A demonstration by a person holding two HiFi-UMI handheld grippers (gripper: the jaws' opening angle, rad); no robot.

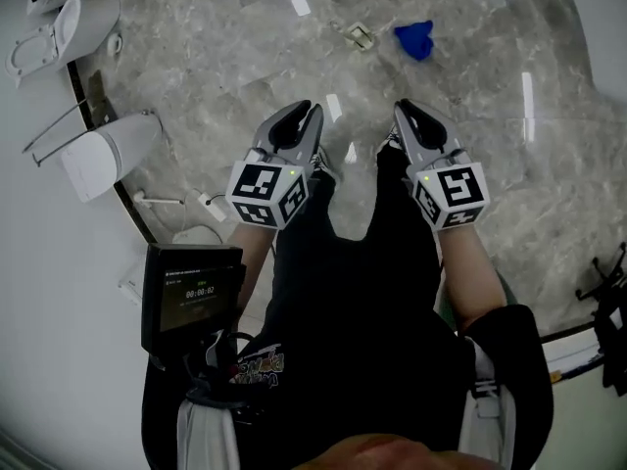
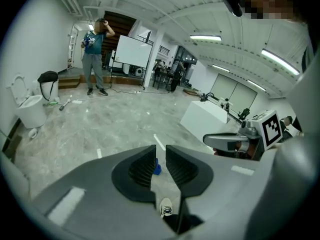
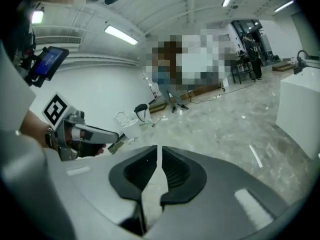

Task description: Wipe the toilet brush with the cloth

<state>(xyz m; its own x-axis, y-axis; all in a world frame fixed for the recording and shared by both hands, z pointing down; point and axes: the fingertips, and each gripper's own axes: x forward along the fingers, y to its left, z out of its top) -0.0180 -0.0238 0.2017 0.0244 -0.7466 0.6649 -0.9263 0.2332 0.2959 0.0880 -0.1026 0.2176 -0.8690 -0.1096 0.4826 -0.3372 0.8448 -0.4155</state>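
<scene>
no wiping yet: left gripper (image 1: 304,114) and right gripper (image 1: 407,114) hang empty, jaws slightly apart, so next must fetch the blue cloth (image 1: 413,39) from the floor (image 1: 216,37) ahead.

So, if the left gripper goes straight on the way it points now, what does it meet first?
The way looks free. The left gripper points down at the floor, and the cloth shows between its open fingers, so it would probably land on or near it; depth is unclear.

A white toilet (image 1: 44,47) stands beside the wall on grey marble floor (image 1: 245,37).
</scene>
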